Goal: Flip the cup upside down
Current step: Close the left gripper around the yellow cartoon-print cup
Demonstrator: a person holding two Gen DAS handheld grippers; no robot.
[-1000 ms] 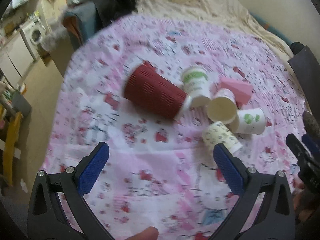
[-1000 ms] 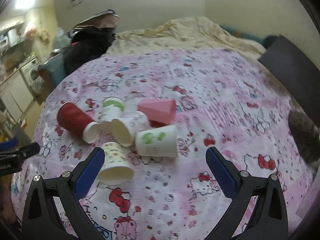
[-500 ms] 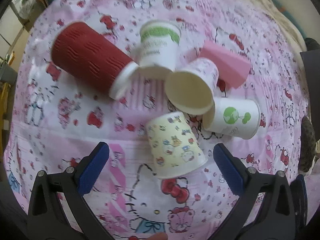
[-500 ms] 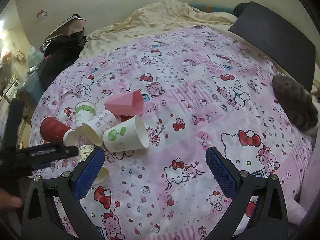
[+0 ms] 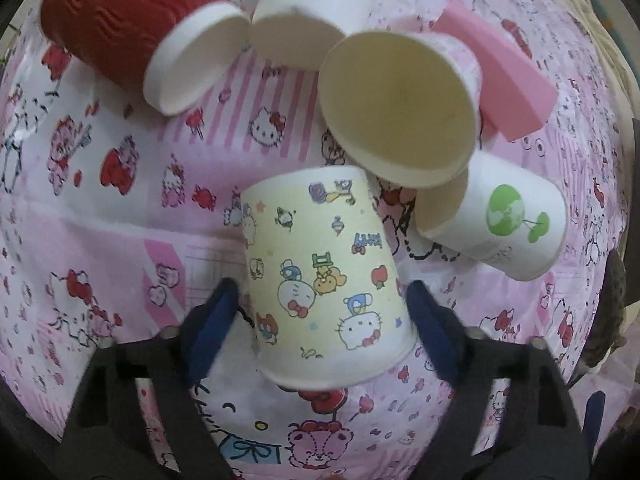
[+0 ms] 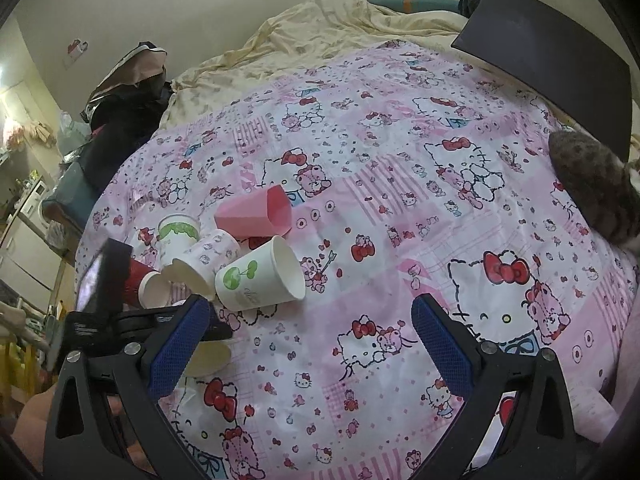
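Note:
A pale yellow cartoon-print paper cup [image 5: 324, 276] lies on its side on the pink Hello Kitty bedspread [image 5: 120, 200], its open rim toward me. My left gripper [image 5: 324, 308] is open, with its blue fingers on either side of the cup near the rim; I cannot tell whether they touch it. In the right wrist view the cup's rim [image 6: 208, 356] peeks out behind the blue left finger. My right gripper [image 6: 312, 336] is open and empty above the bedspread [image 6: 400, 208], to the right of the cups.
Several other cups lie tipped around it: a red ribbed cup [image 5: 120, 20], a green-topped white cup [image 5: 308, 4], a pink-print cup [image 5: 400, 104], a white cup with a green tree [image 5: 500, 216], and a pink angular cup [image 5: 500, 76]. A grey tabby cat [image 6: 592, 184] lies at the right.
My left gripper has moved down and forward onto the yellow cup, and its fingers have narrowed around it. The right gripper has barely moved.

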